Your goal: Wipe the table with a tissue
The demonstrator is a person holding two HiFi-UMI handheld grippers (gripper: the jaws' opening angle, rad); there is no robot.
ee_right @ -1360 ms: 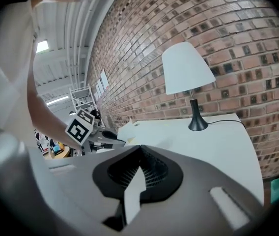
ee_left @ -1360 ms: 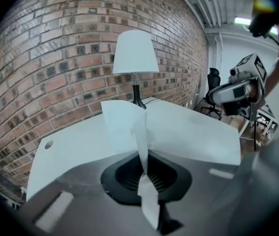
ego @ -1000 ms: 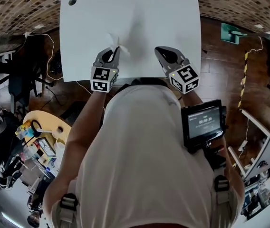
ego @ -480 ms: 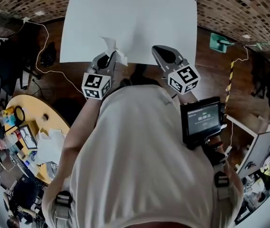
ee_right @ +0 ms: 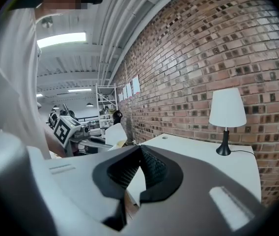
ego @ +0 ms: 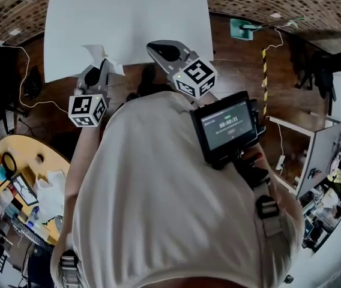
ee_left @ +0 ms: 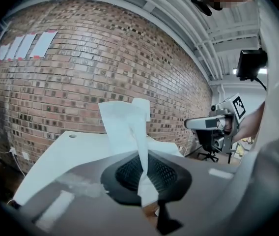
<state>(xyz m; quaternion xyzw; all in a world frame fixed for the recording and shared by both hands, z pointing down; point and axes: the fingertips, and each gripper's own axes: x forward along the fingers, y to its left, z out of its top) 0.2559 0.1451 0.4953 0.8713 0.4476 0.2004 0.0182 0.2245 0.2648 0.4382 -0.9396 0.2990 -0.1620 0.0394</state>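
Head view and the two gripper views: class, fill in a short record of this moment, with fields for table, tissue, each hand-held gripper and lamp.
table: white, beside a brick wall
tissue: white, crumpled, standing up out of the left jaws
left hand-held gripper: shut on the tissue, at the table's near edge
right hand-held gripper: shut, nothing between its jaws
lamp: white shade, dark stem, standing on the table
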